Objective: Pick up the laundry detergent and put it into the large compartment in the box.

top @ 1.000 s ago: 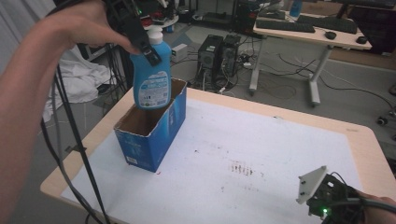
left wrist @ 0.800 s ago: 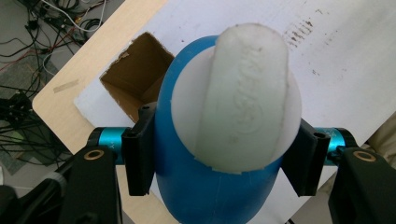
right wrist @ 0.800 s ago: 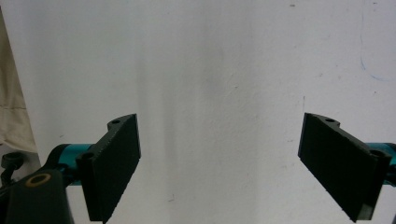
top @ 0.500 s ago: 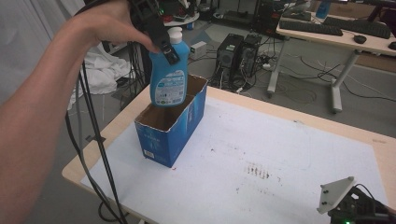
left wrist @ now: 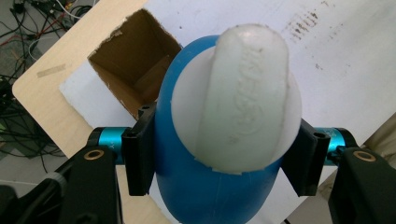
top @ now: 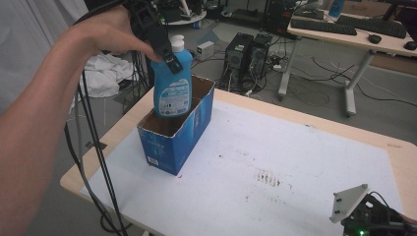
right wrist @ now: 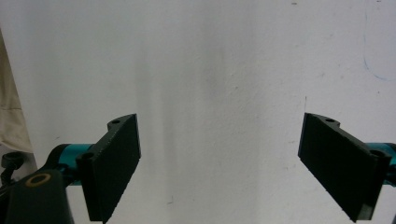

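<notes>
A blue bottle (top: pixel 172 83) with a white cap (left wrist: pixel 247 100) hangs upright over an open blue cardboard box (top: pixel 174 137), its base dipped just inside the box's mouth. My left gripper (top: pixel 164 49) is shut on the bottle's shoulders; the left gripper view looks down past the cap at the bottle (left wrist: pixel 187 154) and the box's brown inside (left wrist: pixel 135 70). Low at the table's near right corner is my right gripper (top: pixel 366 221); in its own view the right gripper (right wrist: pixel 219 163) is open wide over the white sheet, with nothing between its jaws.
A white sheet (top: pixel 295 162) with brown stains covers most of the wooden table (top: pixel 398 147). Black cables (top: pixel 96 152) hang down beside the table's left edge. Beyond the table are computer towers (top: pixel 248 51) on the floor and a desk (top: pixel 354 37).
The left gripper and the bottle sit slightly lower, with the bottle's base now inside the box's mouth. The high view has shifted a little. The right gripper stays low at the right.
</notes>
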A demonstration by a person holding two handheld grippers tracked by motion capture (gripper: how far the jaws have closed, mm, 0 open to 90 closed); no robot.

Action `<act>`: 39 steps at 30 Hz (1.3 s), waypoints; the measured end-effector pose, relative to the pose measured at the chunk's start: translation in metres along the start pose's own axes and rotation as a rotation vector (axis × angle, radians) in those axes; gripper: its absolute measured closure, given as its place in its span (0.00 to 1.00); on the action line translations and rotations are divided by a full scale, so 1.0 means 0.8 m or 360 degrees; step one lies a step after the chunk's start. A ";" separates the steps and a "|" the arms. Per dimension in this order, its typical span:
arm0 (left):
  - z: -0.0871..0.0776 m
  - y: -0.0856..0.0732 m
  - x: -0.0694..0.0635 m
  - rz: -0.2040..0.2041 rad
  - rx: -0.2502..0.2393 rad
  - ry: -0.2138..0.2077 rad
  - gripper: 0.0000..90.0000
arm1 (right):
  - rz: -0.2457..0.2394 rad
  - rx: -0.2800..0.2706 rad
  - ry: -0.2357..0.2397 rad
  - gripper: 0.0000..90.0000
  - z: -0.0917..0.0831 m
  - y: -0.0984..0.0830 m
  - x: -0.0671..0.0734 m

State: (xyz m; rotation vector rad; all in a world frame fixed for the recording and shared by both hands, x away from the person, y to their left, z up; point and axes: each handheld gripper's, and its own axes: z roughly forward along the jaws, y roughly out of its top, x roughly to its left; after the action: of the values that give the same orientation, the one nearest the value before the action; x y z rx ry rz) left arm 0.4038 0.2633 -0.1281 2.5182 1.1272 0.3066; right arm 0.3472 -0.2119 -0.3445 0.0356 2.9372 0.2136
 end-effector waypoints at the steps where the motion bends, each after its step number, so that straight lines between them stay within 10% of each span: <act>1: 0.002 -0.001 0.001 -0.0003 0.0003 -0.0001 0.42 | -0.0001 0.0001 0.0001 0.14 0.001 0.000 0.000; 39: 0.103 -0.031 0.009 -0.0074 0.0120 -0.0065 0.42 | 0.0019 0.0014 0.0001 0.14 0.007 -0.007 0.004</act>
State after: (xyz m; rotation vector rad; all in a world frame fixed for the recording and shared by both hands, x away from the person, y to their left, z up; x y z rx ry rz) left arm 0.4194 0.2643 -0.2129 2.5467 1.2010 0.2027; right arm 0.3451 -0.2166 -0.3510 0.0546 2.9391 0.2022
